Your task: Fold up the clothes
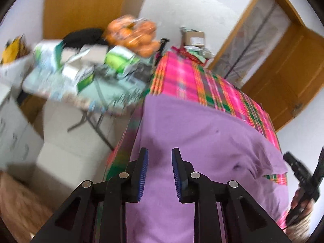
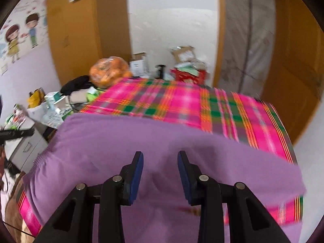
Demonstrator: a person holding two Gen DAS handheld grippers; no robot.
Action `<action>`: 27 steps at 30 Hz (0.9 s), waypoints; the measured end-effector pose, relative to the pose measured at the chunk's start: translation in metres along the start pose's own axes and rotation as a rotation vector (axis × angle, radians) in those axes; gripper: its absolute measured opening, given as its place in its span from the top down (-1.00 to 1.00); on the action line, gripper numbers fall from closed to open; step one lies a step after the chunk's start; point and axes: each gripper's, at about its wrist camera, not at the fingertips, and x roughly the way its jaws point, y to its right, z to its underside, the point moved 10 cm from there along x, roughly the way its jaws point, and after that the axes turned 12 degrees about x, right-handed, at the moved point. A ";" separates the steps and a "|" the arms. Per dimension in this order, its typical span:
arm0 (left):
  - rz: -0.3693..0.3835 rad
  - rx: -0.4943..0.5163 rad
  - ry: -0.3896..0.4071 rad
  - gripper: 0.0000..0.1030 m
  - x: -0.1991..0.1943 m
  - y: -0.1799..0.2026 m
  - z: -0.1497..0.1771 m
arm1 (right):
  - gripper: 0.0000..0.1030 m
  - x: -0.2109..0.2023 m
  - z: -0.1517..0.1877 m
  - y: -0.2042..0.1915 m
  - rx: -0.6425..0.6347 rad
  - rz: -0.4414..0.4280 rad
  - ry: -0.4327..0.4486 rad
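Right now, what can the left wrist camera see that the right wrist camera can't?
Only the left wrist view shows the folding legs under the cluttered side table and the right tool seen from outside at its right edge.

Only the right wrist view shows the cartoon children sticker on the wall.

Both show the purple garment spread on the pink plaid cloth, the bag of oranges, and an open tool over the garment.

Purple garment point(image 2: 125, 141) spread flat on pink plaid cloth point(image 2: 162, 101), ribbed hem at left edge.
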 end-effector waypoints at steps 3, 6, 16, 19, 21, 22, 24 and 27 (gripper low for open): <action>-0.008 0.116 0.005 0.51 0.015 0.011 -0.032 | 0.27 0.024 -0.015 -0.021 -0.054 -0.033 -0.016; -0.022 0.198 -0.036 0.51 0.039 0.017 -0.050 | 0.24 0.060 -0.022 -0.037 -0.108 -0.035 -0.065; -0.092 0.409 -0.160 0.51 0.116 0.020 -0.067 | 0.17 0.159 -0.031 -0.063 -0.186 -0.076 -0.214; -0.113 0.467 -0.164 0.51 0.129 0.020 -0.070 | 0.16 0.177 -0.034 -0.071 -0.189 -0.095 -0.234; -0.112 0.480 -0.188 0.51 0.137 0.018 -0.068 | 0.10 0.186 -0.035 -0.078 -0.201 -0.122 -0.247; -0.109 0.484 -0.196 0.51 0.141 0.017 -0.067 | 0.04 0.190 -0.035 -0.081 -0.202 -0.132 -0.257; -0.096 0.484 -0.201 0.51 0.146 0.016 -0.065 | 0.02 0.199 -0.034 -0.085 -0.201 -0.150 -0.279; -0.067 0.472 -0.204 0.51 0.151 0.015 -0.063 | 0.02 0.210 -0.034 -0.092 -0.220 -0.164 -0.290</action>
